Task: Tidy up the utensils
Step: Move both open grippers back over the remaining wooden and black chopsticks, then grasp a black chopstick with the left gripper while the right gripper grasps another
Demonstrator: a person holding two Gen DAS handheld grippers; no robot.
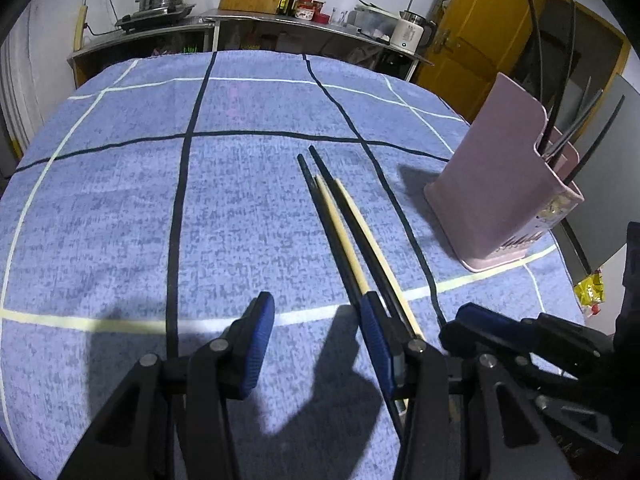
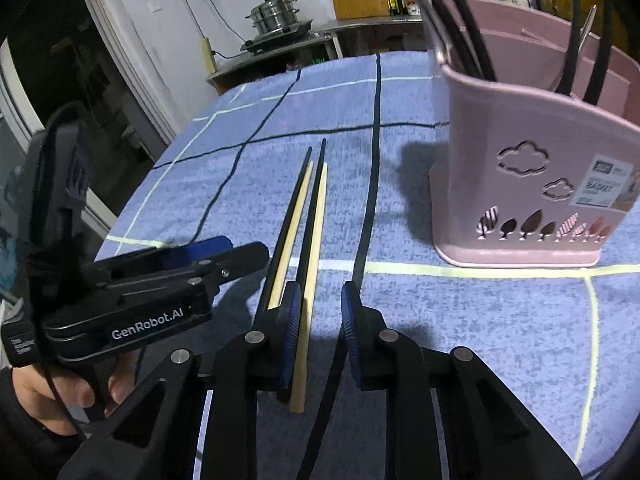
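Chopsticks (image 1: 352, 232), two black and two pale, loose side by side on the blue checked tablecloth (image 1: 120, 200), just left of the pink utensil holder (image 1: 496, 184) near its right edge. Holder already loaded with several dark utensils; these four judged still to be sorted. Left gripper (image 1: 316, 340): jaws apart, nothing between, right pad beside the near ends. Right gripper (image 2: 320, 320): jaws apart, straddling one pale chopstick, not clamped. Right wrist view alone: cloud and leaf cut-outs, label, hand (image 2: 60, 396) on the left tool. Left wrist view alone: the table's left half.
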